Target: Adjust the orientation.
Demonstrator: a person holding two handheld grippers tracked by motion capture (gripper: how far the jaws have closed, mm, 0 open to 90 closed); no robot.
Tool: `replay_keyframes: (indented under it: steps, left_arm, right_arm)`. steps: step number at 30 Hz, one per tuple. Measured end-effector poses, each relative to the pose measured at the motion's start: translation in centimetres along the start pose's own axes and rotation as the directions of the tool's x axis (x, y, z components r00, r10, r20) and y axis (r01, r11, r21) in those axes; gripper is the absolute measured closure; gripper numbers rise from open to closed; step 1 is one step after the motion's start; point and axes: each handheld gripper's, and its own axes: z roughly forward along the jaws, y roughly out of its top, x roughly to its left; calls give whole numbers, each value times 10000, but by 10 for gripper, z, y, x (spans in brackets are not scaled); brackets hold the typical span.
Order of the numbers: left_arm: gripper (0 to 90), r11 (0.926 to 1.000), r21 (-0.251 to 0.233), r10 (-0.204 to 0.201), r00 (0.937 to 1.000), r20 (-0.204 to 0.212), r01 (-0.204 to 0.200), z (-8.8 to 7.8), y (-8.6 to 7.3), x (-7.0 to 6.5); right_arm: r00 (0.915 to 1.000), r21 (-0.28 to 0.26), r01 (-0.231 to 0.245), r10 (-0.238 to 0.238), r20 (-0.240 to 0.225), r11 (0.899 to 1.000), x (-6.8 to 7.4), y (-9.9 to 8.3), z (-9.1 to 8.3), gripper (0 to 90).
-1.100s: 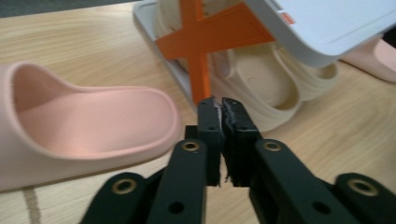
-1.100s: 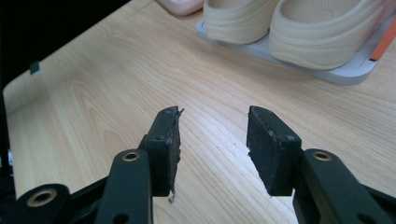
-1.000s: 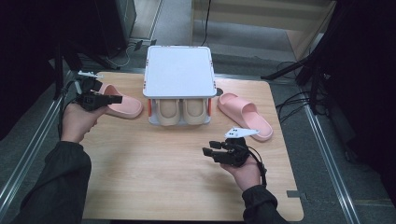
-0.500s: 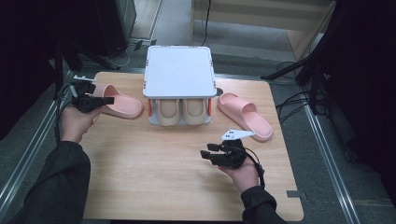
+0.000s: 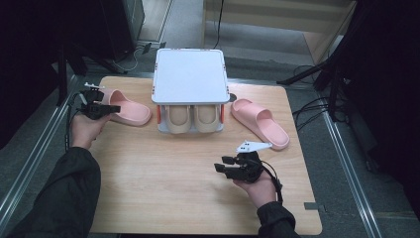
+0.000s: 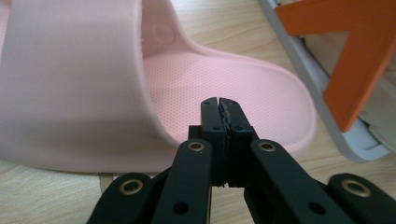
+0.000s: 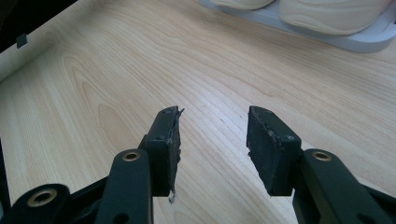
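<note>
Pink slipper probably touching left gripper

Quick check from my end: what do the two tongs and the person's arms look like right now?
Both tongs, left and right, are black, with flat linked arms joined by brass-ringed rivets. The pads look worn and ragged at the edges. A grey three-cornered plate sits on top of the right one, and a black cable trails from it. The sleeves are dark.
</note>
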Motion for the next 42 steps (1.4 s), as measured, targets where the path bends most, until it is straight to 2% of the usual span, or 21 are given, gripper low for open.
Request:
replay_keyframes:
  steps: [4,7,13,21,26,35,38,42]
  left_arm:
    - [891,9998,135,-129,9998,-132,130,10,-2,4]
    - [892,9998,91,-187,9998,-28,187,11,-3,6]
    - [891,9997,229,3,9998,-174,1,9,-5,5]
    - [890,9996,255,-154,9998,-136,157,0,-12,12]
    - [887,9988,468,-158,9997,-168,165,-6,-17,17]
    - [885,9976,411,-540,9977,-399,557,-20,-29,30]
    - [872,9971,430,-616,9976,-313,629,-23,-31,33]
    - [850,9973,156,-712,9973,-180,715,-30,-29,31]
  right_arm:
    - [9999,-36,-120,121,60,9999,-1,-3,-3,553]
    - [9998,-43,-174,174,71,9998,-2,-4,-4,552]
    - [9997,9,-210,210,111,9998,-4,-4,-4,553]
    - [9999,65,-163,162,34,9998,-4,-2,1,552]
    - [10000,123,-53,54,-77,9999,-3,1,6,552]
    - [9993,298,202,-192,-333,9994,1,8,16,552]
    - [9988,368,302,-287,-399,9989,3,10,20,552]
    - [9987,376,300,-285,-422,9988,3,11,21,552]
